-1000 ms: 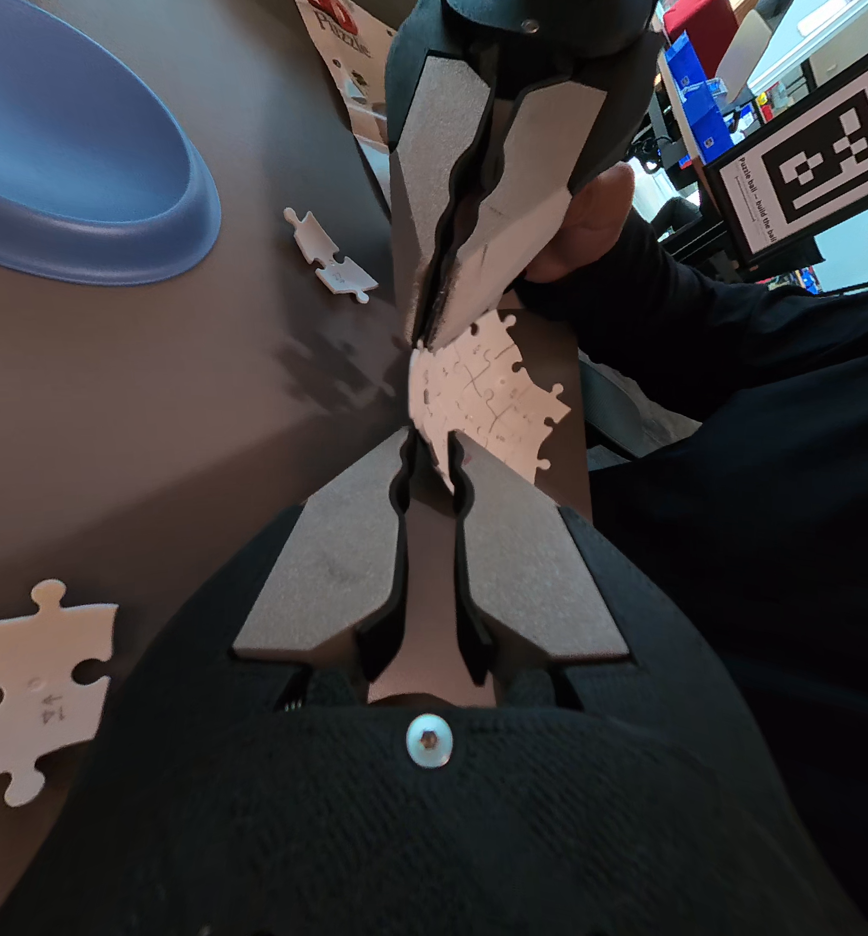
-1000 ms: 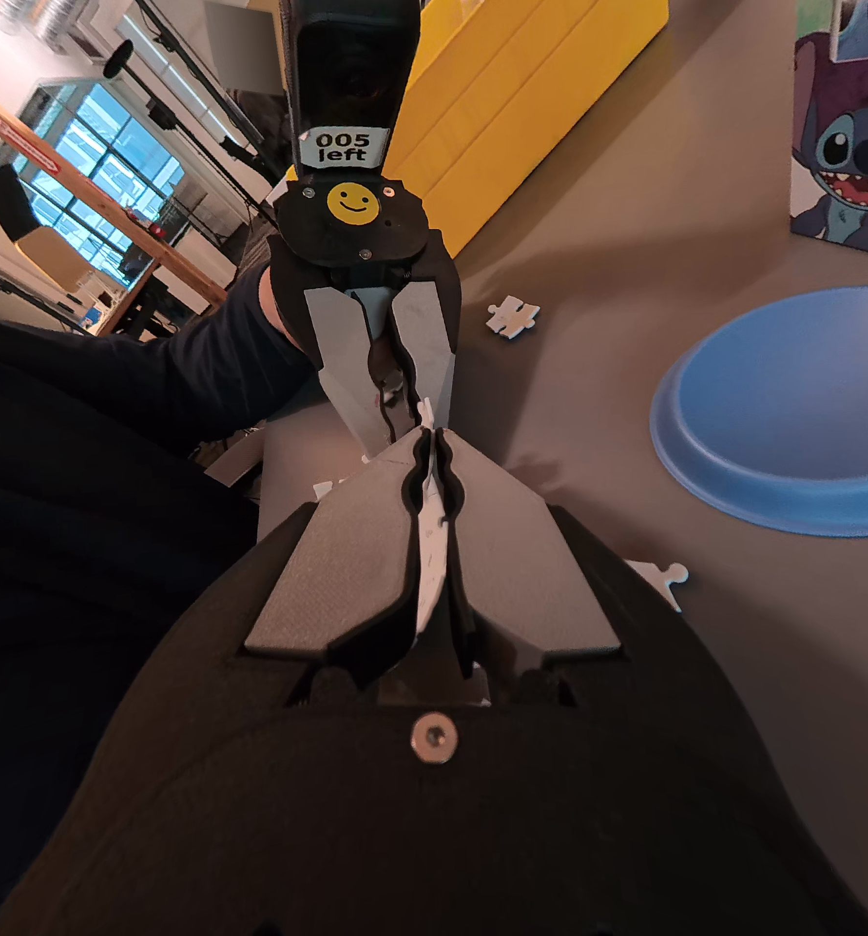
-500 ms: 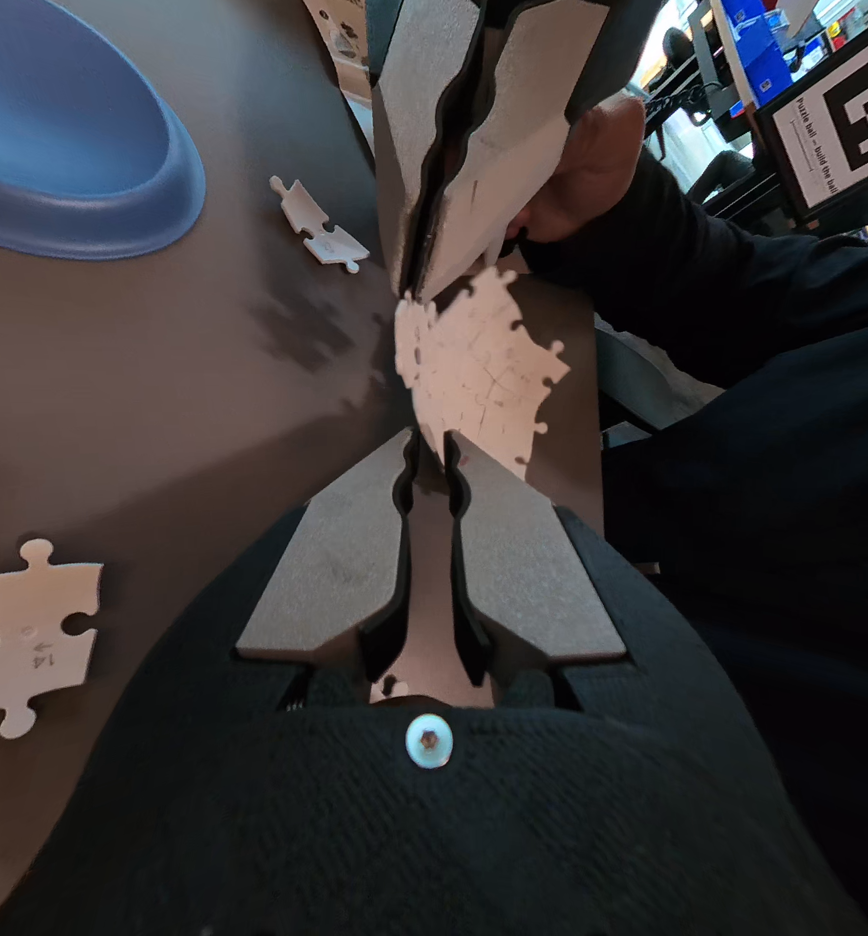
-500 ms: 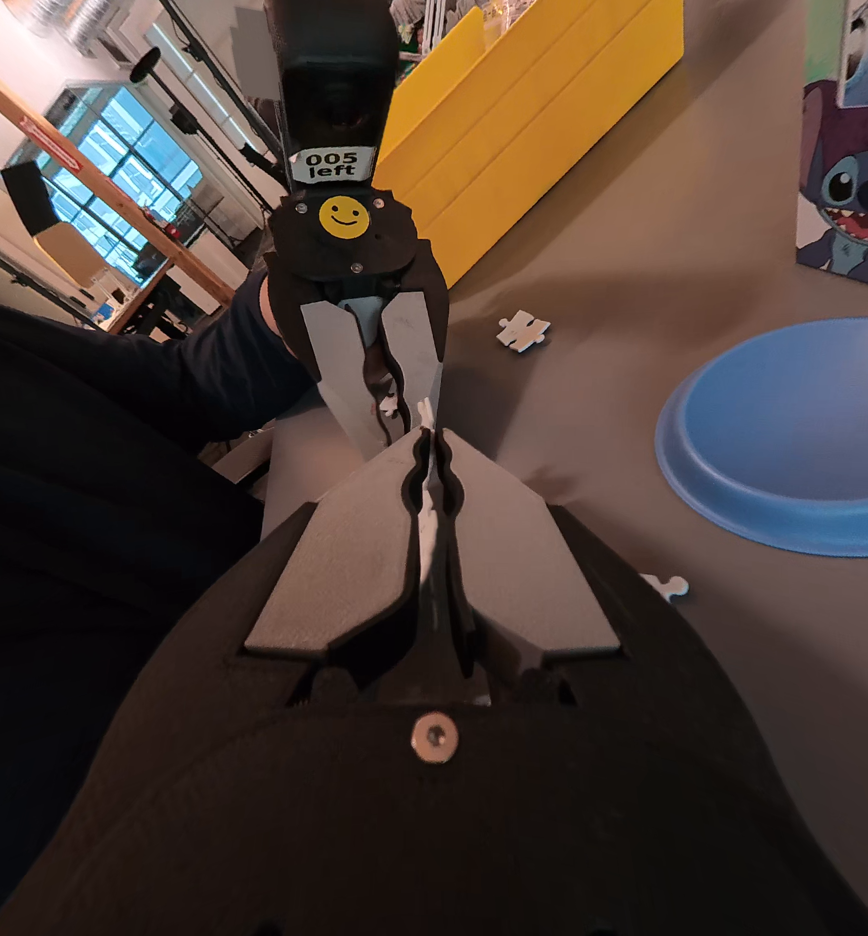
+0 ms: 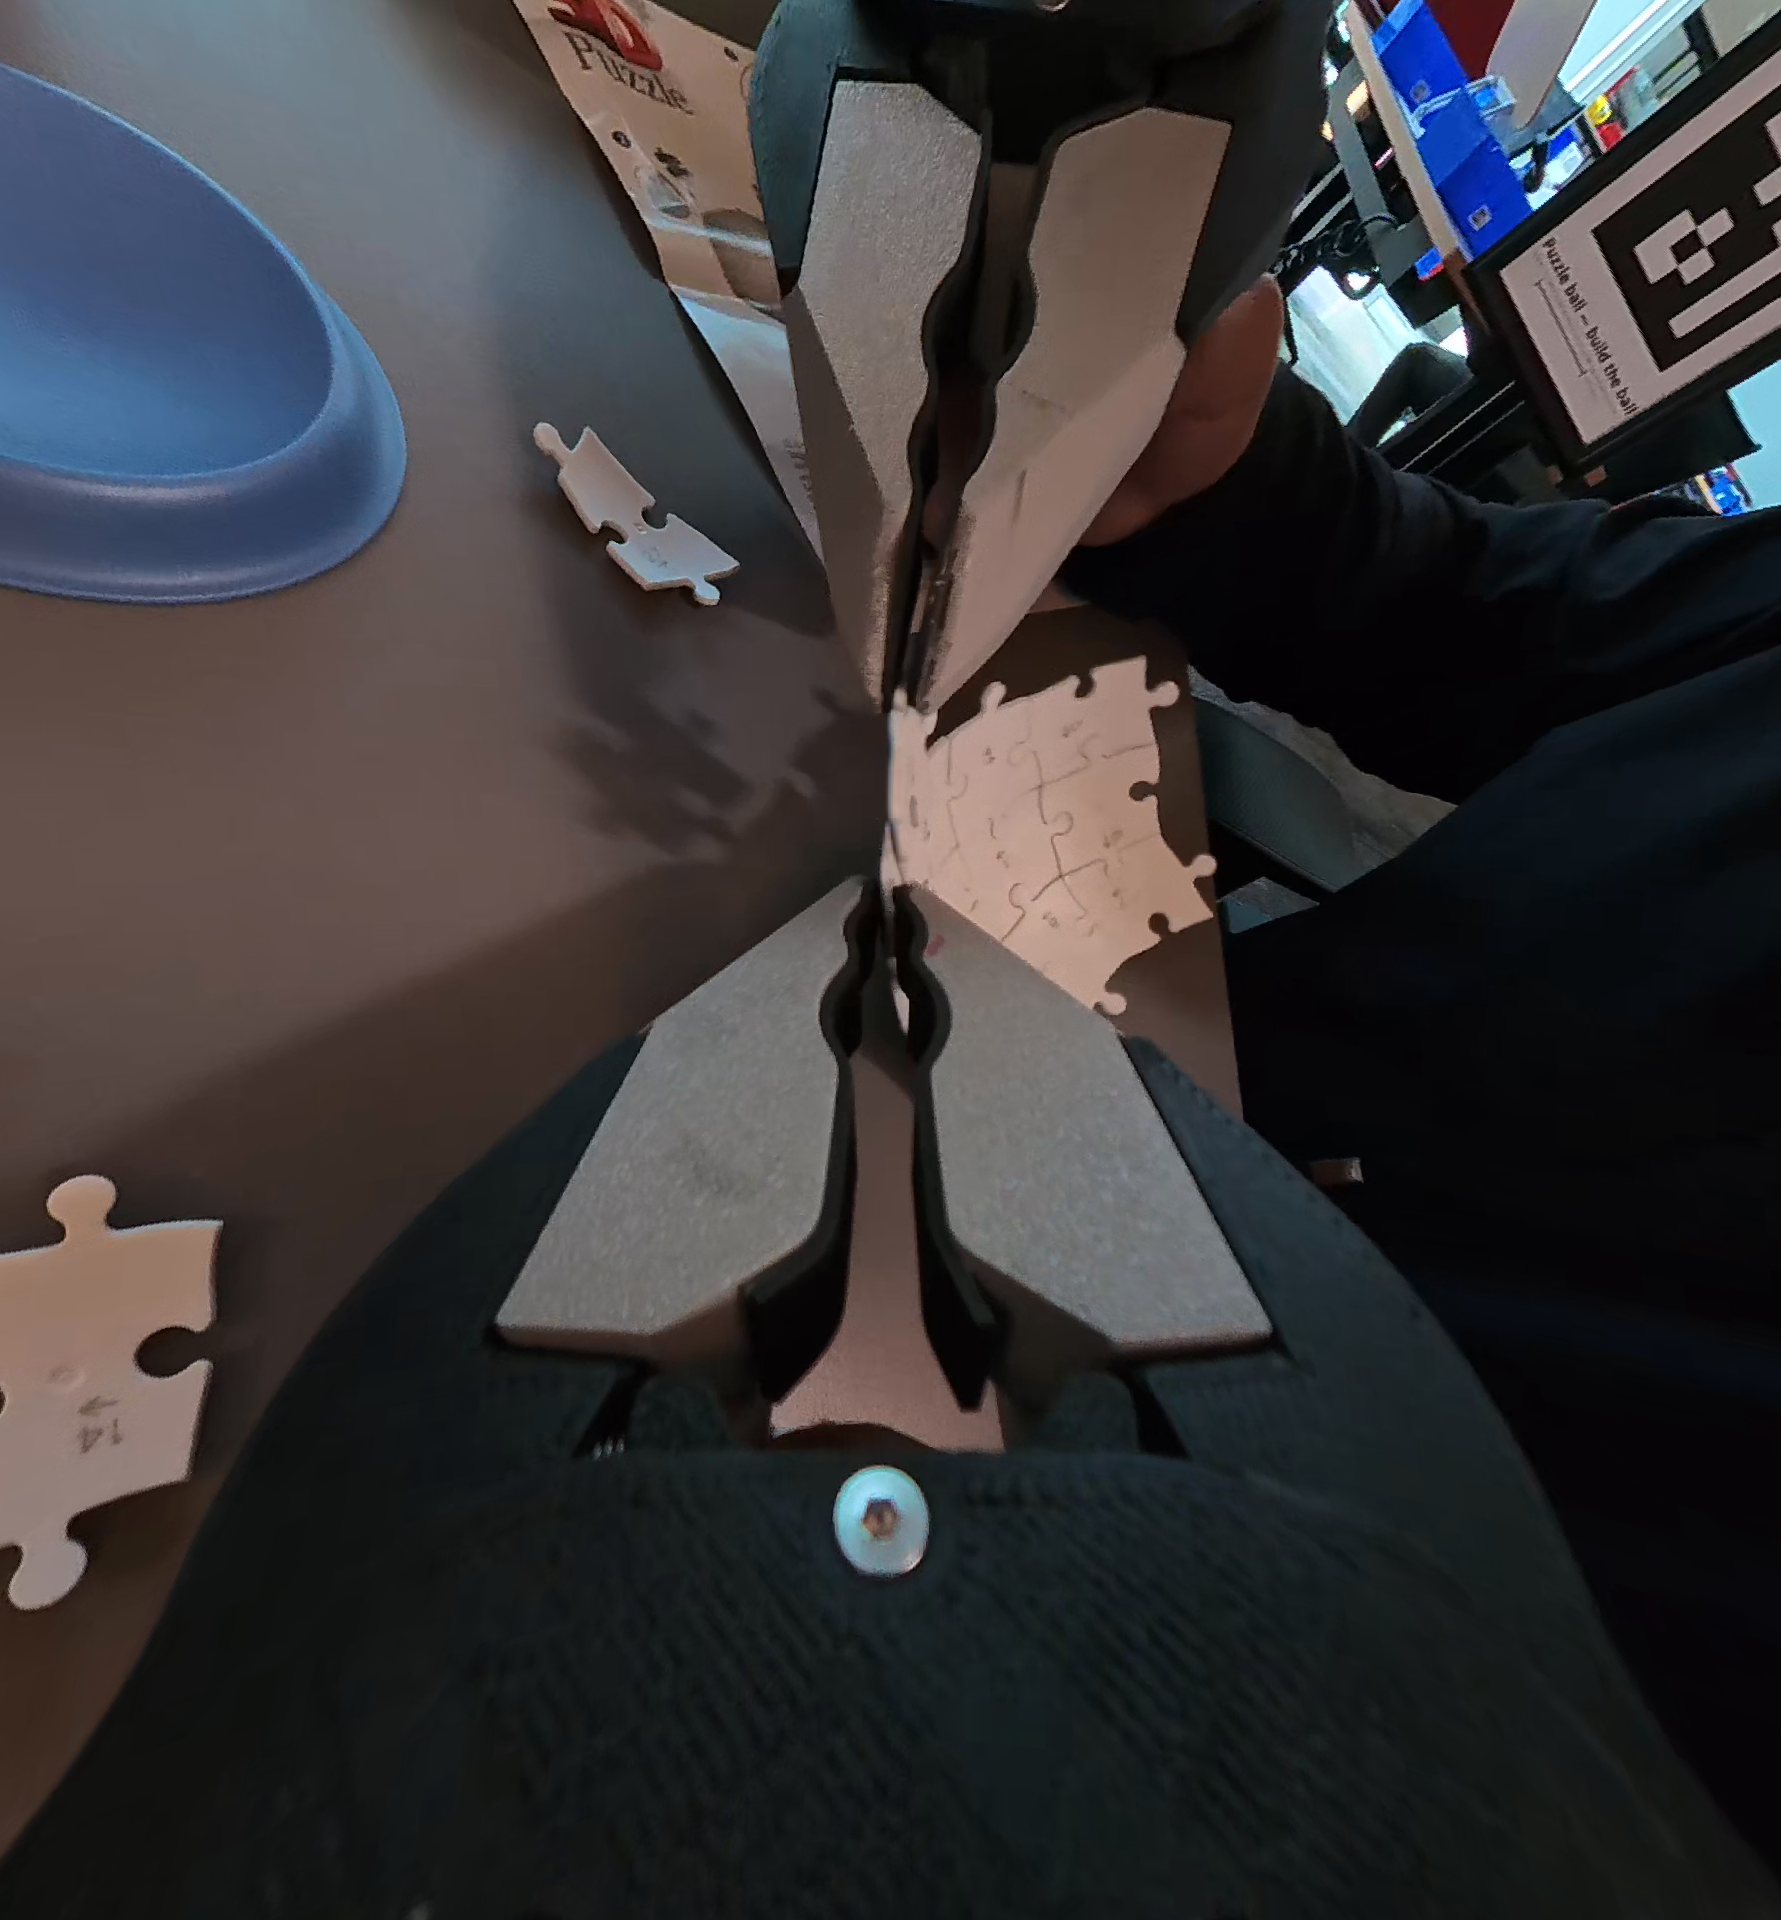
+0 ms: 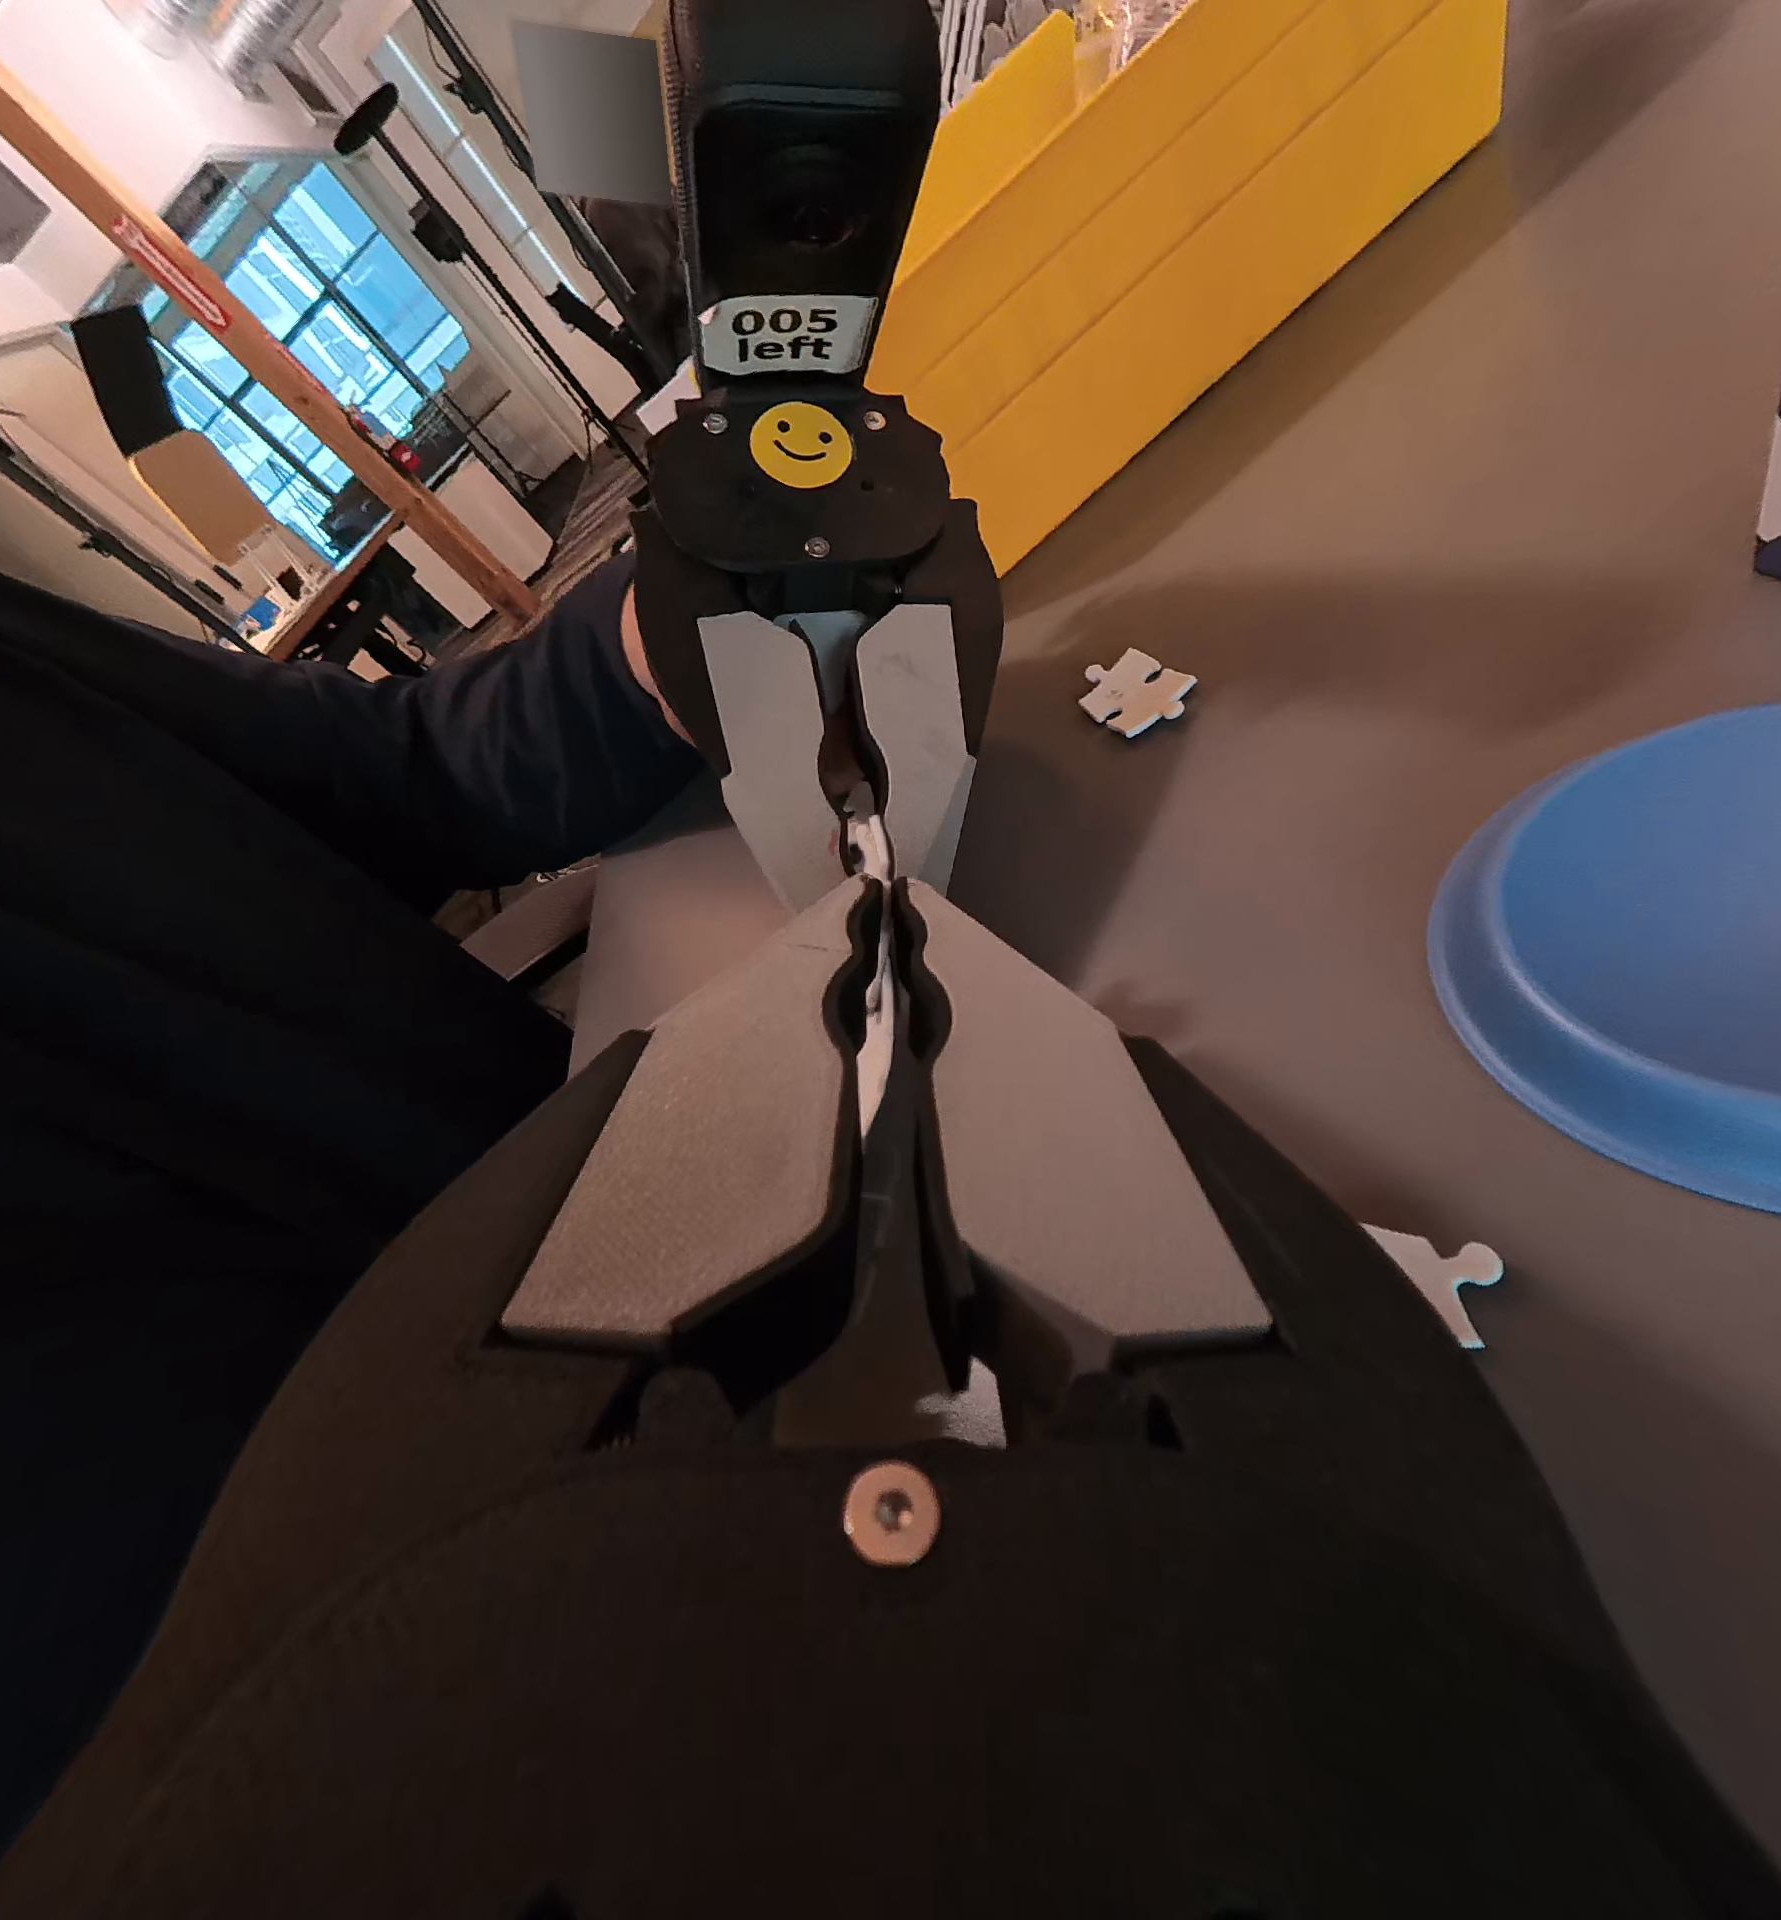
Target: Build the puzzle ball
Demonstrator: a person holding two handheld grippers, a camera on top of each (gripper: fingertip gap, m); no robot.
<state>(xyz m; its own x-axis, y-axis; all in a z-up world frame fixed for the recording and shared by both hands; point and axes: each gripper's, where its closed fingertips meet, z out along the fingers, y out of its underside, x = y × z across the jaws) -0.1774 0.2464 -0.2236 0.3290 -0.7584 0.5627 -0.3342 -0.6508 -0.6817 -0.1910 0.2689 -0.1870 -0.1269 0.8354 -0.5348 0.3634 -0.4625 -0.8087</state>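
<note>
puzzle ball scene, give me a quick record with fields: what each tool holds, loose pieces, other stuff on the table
left tool: shut on the lower edge of the joined puzzle section
right tool: shut on the same section, gripped edge-on from the opposite side
puzzle section: several white interlocked pieces, held above the table
loose pieces: joined pair near the blue dish; large piece at the left edge
other: yellow bin, printed leaflet
</note>
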